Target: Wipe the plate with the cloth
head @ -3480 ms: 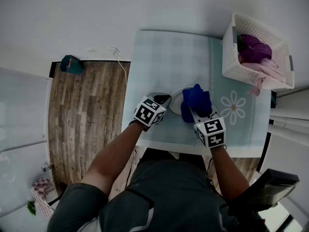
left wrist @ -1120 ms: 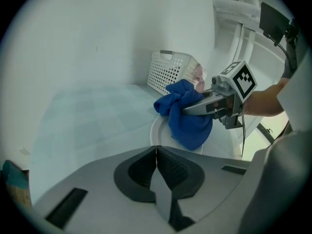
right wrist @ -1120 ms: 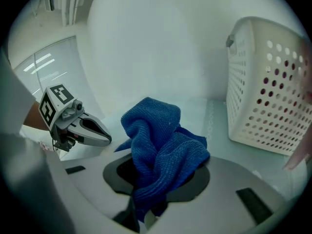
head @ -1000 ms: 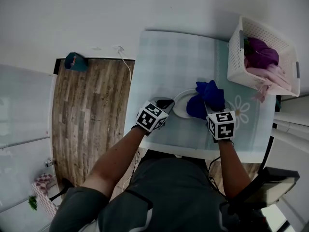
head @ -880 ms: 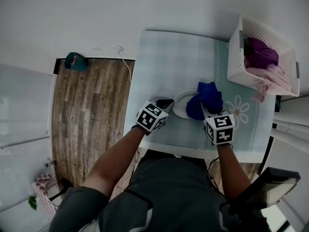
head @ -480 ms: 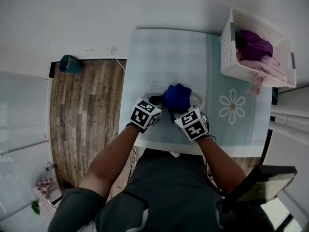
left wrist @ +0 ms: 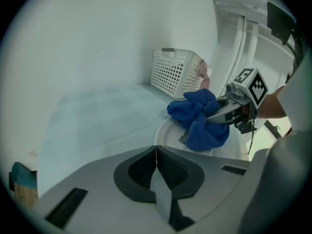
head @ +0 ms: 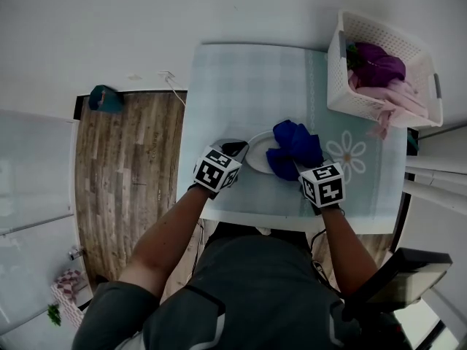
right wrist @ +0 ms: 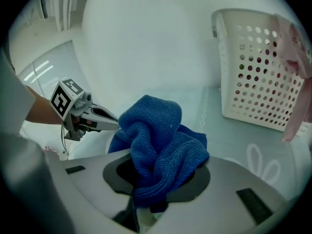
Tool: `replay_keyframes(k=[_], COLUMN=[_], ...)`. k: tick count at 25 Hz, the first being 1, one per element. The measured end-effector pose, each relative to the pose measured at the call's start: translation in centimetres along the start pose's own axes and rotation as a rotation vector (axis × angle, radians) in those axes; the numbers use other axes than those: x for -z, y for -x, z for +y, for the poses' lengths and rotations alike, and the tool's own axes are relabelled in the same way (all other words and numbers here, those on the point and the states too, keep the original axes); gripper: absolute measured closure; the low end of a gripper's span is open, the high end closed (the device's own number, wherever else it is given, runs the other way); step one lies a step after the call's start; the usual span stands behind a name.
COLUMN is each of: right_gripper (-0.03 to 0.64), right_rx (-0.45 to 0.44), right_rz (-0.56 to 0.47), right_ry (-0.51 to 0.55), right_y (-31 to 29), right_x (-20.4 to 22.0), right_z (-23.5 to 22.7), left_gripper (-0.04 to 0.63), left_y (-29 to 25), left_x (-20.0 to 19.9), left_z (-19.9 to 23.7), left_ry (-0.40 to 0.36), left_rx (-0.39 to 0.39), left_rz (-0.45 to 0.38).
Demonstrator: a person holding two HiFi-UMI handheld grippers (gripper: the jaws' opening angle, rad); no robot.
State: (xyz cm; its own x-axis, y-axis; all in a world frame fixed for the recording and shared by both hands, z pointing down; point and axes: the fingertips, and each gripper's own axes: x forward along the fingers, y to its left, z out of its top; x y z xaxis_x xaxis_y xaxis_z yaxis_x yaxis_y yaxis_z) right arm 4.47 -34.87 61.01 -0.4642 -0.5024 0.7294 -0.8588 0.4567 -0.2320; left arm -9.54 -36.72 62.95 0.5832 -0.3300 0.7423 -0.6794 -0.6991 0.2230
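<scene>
the plate (head: pixel 255 159) sits on the counter (head: pixel 241 86) near its front edge, straight ahead of you. the blue cloth (head: pixel 293 146) is bunched over the plate's right side and spills past the rim. your right gripper (right wrist: pixel 146 199) has its jaws clamped on a fold of that cloth, and the rest is heaped up above them. your right forearm runs almost straight out from your body. its marker cube (head: pixel 322 184) faces up and the gripper points forward and a little left onto the plate.

your left gripper (left wrist: pixel 156 152) has its jaws pressed together with only a thin line between them. they sit right at the plate's left rim, which looks pinched there. your left forearm angles forward and to the right, so the two grippers face each other across the plate.

a daisy print (head: pixel 349 155) lies on the counter just right of the cloth. a white basket (head: pixel 334 79) stands at the far right corner, well apart from the plate, with purple and pink clothes (head: pixel 379 75) in it.
</scene>
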Motion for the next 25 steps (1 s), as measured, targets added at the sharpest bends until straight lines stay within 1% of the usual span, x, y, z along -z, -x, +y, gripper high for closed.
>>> replay_keyframes(k=[4,8,11,13,15,18,20,25], right_gripper=[0.489,0.489,0.489,0.491,0.491,0.491,0.491,0.491], right_rx=[0.024,0.058,0.093,0.079,0.036,0.017,0.005,-0.019], right_rz=[-0.004,-0.022,-0.019,-0.032,-0.094,-0.192,-0.241,-0.364], right_ry=[0.009,-0.017,-0.009,-0.004,-0.01,-0.001,0.001,0.013], right_y=[0.9,1.8,2.6,3.5,4.7,6.8,8.3,12.4], right_x=[0.0,0.1,0.2,0.0,-1.2,-3.5,-4.7,-7.7], right_z=[-0.9,-2.1,-3.3,-3.6,-3.1,-2.6,-2.3,-1.3], left_gripper=[0.584,0.584,0.584,0.584,0.584,0.584,0.584,0.584], left_y=[-0.1,-0.2,0.0,0.4,1.2,3.0,4.5,9.5], left_x=[0.0,0.1,0.1,-0.3,-0.8,-2.0,-3.1,-5.9], left_z=[-0.2,-0.2,0.2,0.4,0.5,0.7,0.3,-1.5], left_ry=[0.006,0.0,0.065,0.11,0.117,0.132,0.157,0.182], left_rx=[-0.005,-0.019,-0.024,-0.024,-0.032,-0.071,-0.085,-0.134], left_rz=[0.003,0.005,-0.024,-0.069,-0.111,-0.175,-0.236,-0.408])
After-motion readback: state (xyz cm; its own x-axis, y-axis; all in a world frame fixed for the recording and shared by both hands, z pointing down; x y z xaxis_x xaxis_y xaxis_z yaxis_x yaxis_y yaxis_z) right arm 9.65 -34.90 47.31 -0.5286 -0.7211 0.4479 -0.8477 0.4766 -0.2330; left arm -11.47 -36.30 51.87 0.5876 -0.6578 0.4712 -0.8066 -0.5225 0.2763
